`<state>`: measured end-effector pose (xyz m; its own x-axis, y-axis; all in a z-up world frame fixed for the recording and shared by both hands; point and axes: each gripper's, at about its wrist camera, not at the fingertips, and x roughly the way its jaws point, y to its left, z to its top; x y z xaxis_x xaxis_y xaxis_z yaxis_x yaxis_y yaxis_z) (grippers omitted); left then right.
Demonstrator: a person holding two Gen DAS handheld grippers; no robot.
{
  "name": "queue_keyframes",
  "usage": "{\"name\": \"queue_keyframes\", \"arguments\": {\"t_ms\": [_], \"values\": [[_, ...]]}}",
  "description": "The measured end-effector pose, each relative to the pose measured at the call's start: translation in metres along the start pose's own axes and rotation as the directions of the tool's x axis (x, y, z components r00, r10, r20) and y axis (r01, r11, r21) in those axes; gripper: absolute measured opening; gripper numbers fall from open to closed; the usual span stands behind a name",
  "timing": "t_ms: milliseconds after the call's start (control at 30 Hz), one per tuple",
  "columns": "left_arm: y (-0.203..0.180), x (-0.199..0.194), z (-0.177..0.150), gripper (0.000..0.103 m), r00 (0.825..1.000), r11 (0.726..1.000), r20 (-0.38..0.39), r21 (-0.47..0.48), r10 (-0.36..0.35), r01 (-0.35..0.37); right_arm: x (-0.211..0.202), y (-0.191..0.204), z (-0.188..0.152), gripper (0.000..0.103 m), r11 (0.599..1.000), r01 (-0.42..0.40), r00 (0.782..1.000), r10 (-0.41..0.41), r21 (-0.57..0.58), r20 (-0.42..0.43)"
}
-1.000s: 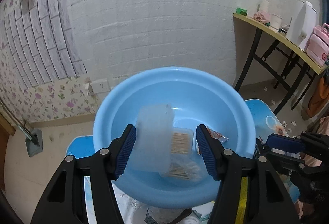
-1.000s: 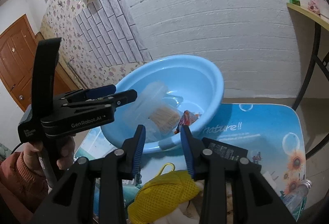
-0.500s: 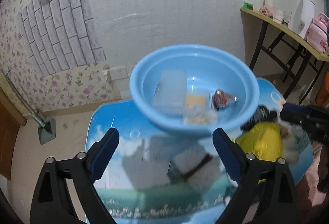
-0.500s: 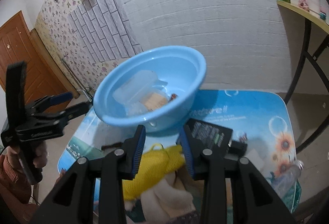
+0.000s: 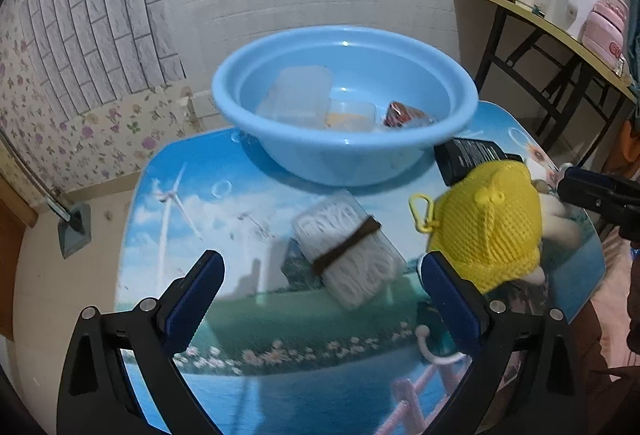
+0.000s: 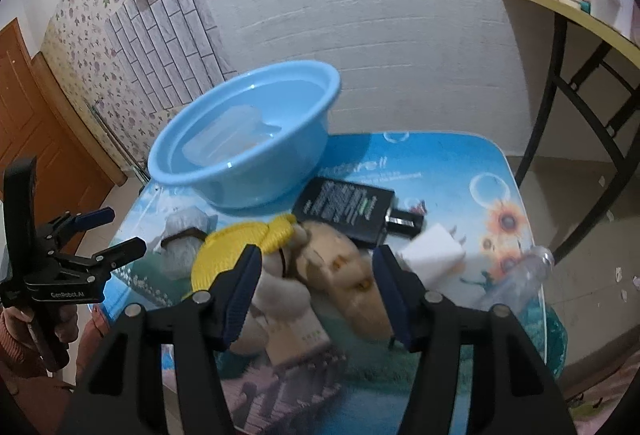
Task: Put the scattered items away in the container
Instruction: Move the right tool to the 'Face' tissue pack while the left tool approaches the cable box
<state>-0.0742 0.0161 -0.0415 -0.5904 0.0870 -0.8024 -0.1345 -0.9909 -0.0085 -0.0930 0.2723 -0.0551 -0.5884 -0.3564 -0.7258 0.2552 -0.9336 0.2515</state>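
The blue basin (image 5: 344, 103) sits at the back of the picture table (image 5: 224, 235), and it already holds a clear plastic box (image 5: 296, 95) and a little red packet (image 5: 404, 113). More things wait on the table. The left gripper (image 5: 320, 299) has its jaws wide and still opening, with nothing in them, and it hangs just in front of a white bundle with a brown band (image 5: 348, 247). That bundle looks soft and light, so the middle, near the band, seems the best place to pinch it. The right gripper (image 6: 316, 291) is opening too, around a tan plush toy (image 6: 340, 275) that it does not squeeze yet. The toy is squishy and will not break. A yellow mesh pouch (image 5: 488, 219) touches it and might come along.
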Motion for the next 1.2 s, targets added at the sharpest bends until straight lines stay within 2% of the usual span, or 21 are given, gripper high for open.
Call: {"name": "queue_keyframes", "arguments": {"t_ms": [233, 600, 733, 900, 1200], "values": [[0.004, 0.012, -0.015, 0.099, 0.998, 0.999, -0.062, -0.043, 0.006, -0.009, 0.002, -0.008, -0.019, 0.057, 1.0, 0.01, 1.0, -0.01, 0.005, -0.027], [0.003, 0.023, -0.017, 0.099, 0.998, 0.995, -0.057, -0.095, 0.015, -0.02, 0.002, -0.019, -0.031, 0.057, 1.0, 0.014, 1.0, -0.013, 0.022, -0.024], [0.001, 0.036, -0.012, 0.099, 0.997, 0.992, -0.078, -0.127, 0.004, -0.013, 0.005, -0.021, -0.042, 0.051, 1.0, 0.007, 0.998, -0.007, 0.001, -0.056], [0.001, 0.049, -0.002, 0.099, 0.996, 0.985, -0.085, -0.171, -0.008, -0.007, 0.011, -0.017, -0.055, 0.05, 0.999, -0.007, 0.996, 0.003, -0.044, -0.09], [-0.003, 0.075, 0.008, 0.098, 0.992, 0.983, -0.13, -0.183, 0.007, -0.031, 0.022, 0.001, -0.057, 0.05, 0.989, -0.037, 0.994, 0.023, -0.14, -0.104]]}}
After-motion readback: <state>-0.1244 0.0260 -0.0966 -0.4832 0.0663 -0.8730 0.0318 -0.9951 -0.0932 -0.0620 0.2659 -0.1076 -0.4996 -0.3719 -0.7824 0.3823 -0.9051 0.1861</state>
